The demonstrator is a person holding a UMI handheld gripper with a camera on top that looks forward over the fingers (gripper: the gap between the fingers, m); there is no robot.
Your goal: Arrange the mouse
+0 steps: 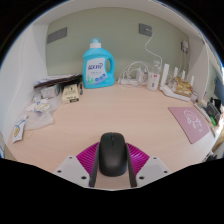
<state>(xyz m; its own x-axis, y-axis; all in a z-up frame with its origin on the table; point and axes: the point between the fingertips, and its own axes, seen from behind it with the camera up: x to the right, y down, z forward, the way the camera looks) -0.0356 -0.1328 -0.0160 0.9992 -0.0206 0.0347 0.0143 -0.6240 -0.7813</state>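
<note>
Holding the mouse (112, 153) clamped between both pads, the gripper (112, 160) sits over bare table (100, 120), short of the pink mat (190, 122). Pickup appears complete; placement, presumably on the mat, remains.

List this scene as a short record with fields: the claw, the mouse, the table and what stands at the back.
claw: fingers about the mouse, pink pads at either side
mouse: black, between the fingers; whether they press it cannot be told
table: light wood surface
back: blue detergent bottle by the wall
right side: pink mat on the table
</note>
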